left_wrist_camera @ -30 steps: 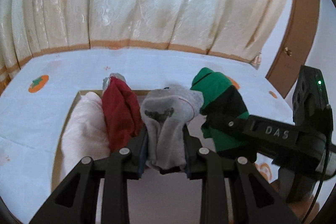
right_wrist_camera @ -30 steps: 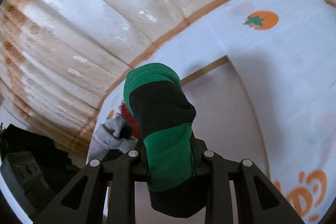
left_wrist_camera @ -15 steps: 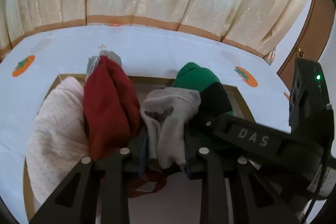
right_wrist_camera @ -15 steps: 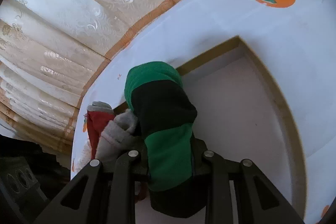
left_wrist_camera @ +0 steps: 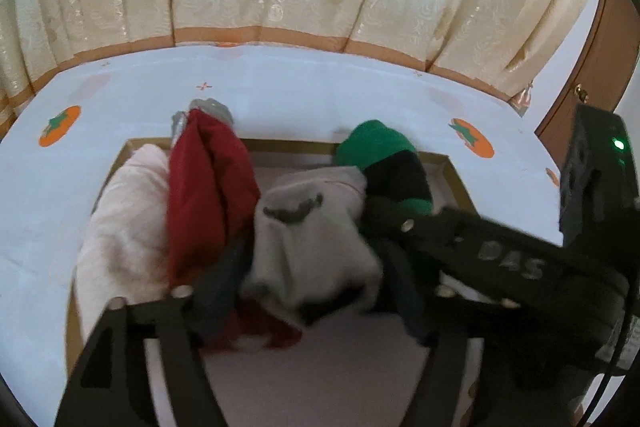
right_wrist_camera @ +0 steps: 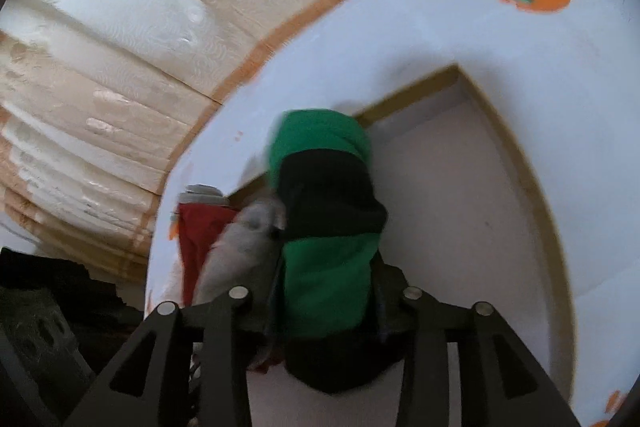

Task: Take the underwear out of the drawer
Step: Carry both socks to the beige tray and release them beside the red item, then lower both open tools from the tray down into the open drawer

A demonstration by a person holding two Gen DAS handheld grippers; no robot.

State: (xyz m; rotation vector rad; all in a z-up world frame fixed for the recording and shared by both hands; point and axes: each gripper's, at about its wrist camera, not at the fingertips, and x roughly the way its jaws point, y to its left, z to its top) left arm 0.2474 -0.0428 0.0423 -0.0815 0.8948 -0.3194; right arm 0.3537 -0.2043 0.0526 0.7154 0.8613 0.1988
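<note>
Both jaws have just been opening inside the drawer (left_wrist_camera: pixel 460 175): left gripper (left_wrist_camera: pixel 304 311) wide around the grey underwear (left_wrist_camera: pixel 312 247), right gripper (right_wrist_camera: pixel 324 311) apparently slack around the green-black pair (right_wrist_camera: pixel 328 227). Released rolls may topple.

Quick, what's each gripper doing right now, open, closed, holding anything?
Left gripper: jaws just opened wide, grey underwear loose between them.
Right gripper: jaws just opening, green and black underwear between them; grip unclear.

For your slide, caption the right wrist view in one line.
Right tool, just opening, straddles green-and-black underwear over the drawer.
</note>
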